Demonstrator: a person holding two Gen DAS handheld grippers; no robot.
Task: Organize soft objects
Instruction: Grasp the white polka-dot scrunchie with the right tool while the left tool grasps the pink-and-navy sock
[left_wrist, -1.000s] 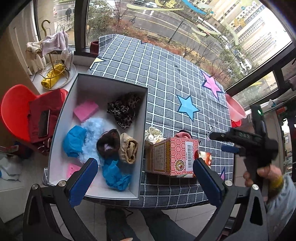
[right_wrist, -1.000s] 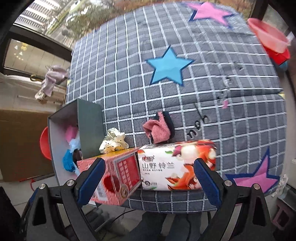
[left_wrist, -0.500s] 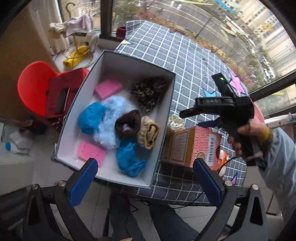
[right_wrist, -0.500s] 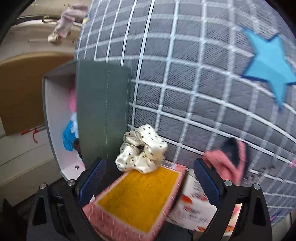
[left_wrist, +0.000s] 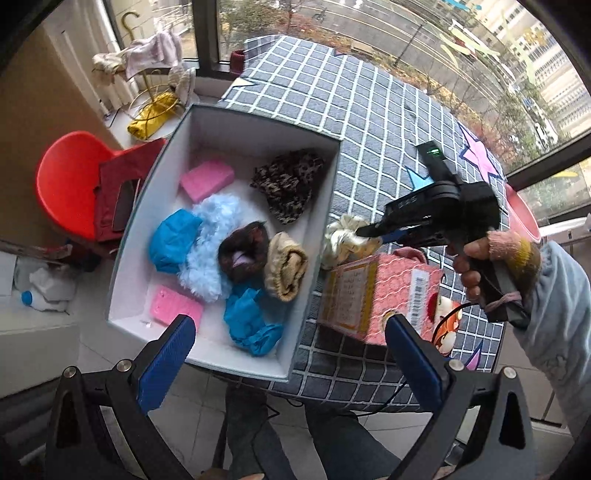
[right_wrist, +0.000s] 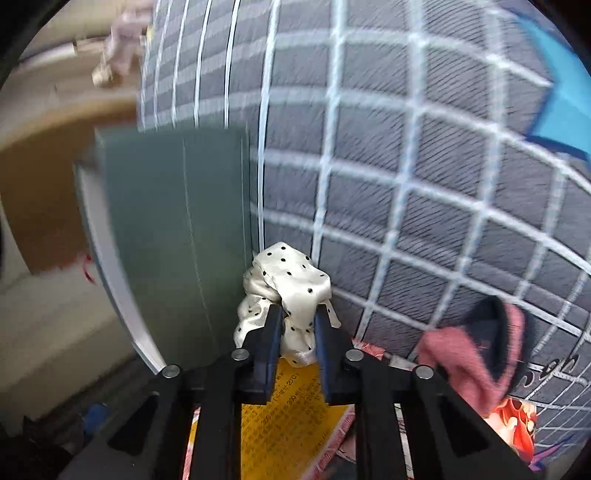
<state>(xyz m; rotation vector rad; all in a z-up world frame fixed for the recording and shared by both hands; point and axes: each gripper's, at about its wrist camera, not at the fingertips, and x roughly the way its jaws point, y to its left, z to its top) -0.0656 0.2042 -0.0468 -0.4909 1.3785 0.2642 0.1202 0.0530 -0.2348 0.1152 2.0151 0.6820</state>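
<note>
A white polka-dot scrunchie (right_wrist: 291, 291) lies on the checked tablecloth against the outer wall of the grey box (right_wrist: 177, 236). My right gripper (right_wrist: 298, 317) is shut on the scrunchie; it also shows in the left wrist view (left_wrist: 364, 232), pinching the scrunchie (left_wrist: 341, 240). The box (left_wrist: 314, 258) holds several soft items: pink sponges, blue fluffy pieces, a leopard-print scrunchie (left_wrist: 290, 186), a brown one and a beige one. My left gripper (left_wrist: 288, 350) is open and empty, hovering off the table's near edge. A pink and dark sock (right_wrist: 476, 347) lies right of the scrunchie.
A pink carton (left_wrist: 373, 299) and a tissue pack (right_wrist: 517, 413) stand at the table's near edge, just below the scrunchie. A red chair (left_wrist: 70, 184) is left of the table. A red bowl (left_wrist: 521, 218) sits at the far right. A wire rack with cloths (left_wrist: 151, 85) stands by the window.
My right gripper has moved down to the polka-dot scrunchie and shut on it. My left gripper has stayed open and shifted slightly over the box.
</note>
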